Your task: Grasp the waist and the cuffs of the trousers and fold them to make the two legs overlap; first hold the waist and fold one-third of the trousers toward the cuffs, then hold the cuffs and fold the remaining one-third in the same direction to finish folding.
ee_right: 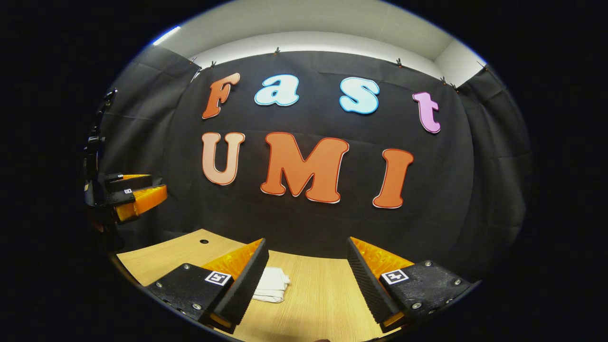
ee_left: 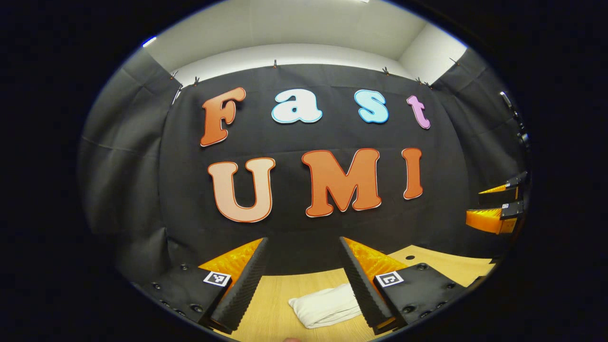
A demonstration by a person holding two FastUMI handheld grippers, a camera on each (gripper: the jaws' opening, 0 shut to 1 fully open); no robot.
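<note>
Holding both grippers raised above the wooden table [ee_left: 441, 266], you have the left gripper [ee_left: 304, 280] and the right gripper [ee_right: 306, 280] spread wide and gripping nothing. White trousers [ee_left: 327, 304] lie on the table as a small, thick, folded bundle, just below and between the left gripper's fingers and near the left finger in the right gripper view. Judging by that compact shape, folding looks finished, so your next move is likely just to stay clear.
</note>
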